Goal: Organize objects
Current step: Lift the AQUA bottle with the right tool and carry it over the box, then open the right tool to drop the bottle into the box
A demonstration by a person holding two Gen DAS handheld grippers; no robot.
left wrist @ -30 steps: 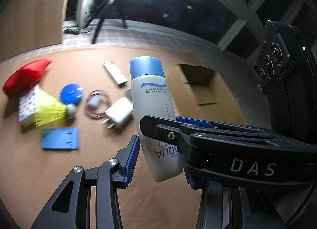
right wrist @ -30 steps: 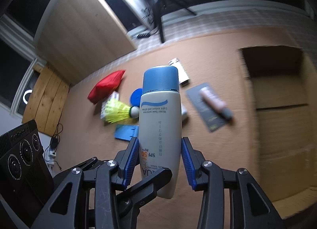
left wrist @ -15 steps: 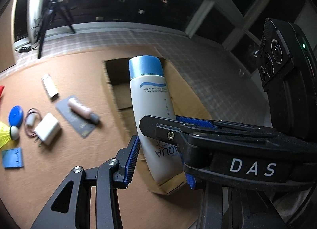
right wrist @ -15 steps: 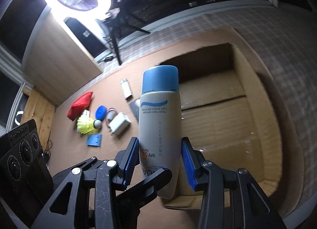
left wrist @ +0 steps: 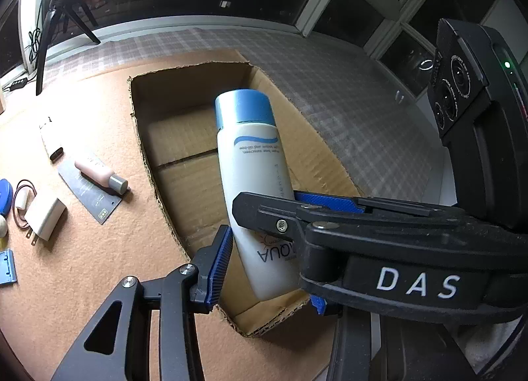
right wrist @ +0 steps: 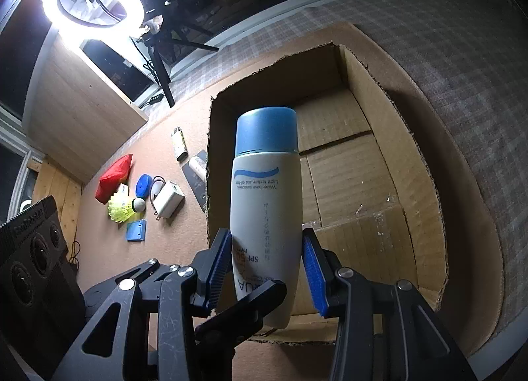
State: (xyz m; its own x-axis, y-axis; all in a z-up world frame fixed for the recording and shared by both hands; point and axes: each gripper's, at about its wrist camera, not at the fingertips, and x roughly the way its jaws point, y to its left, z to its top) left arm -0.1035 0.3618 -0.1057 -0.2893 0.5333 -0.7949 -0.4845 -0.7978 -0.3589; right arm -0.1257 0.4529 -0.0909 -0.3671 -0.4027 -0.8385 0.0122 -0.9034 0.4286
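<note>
A white sunscreen bottle with a blue cap is clamped by both grippers and hangs over the open cardboard box. My left gripper is shut on the bottle's lower end. My right gripper is shut on the same bottle, cap pointing away, above the box. The box floor holds nothing I can see. In the left wrist view, the right gripper's black finger crosses in front of the bottle.
Left of the box on the tan mat lie a white charger, a pink tube on a dark card, a lighter, a yellow shuttlecock, a blue disc, a blue card and a red pouch. A ring light stands behind.
Both grippers have carried the bottle rightward from above the scattered objects to over the cardboard box. The grip on the bottle is unchanged.
</note>
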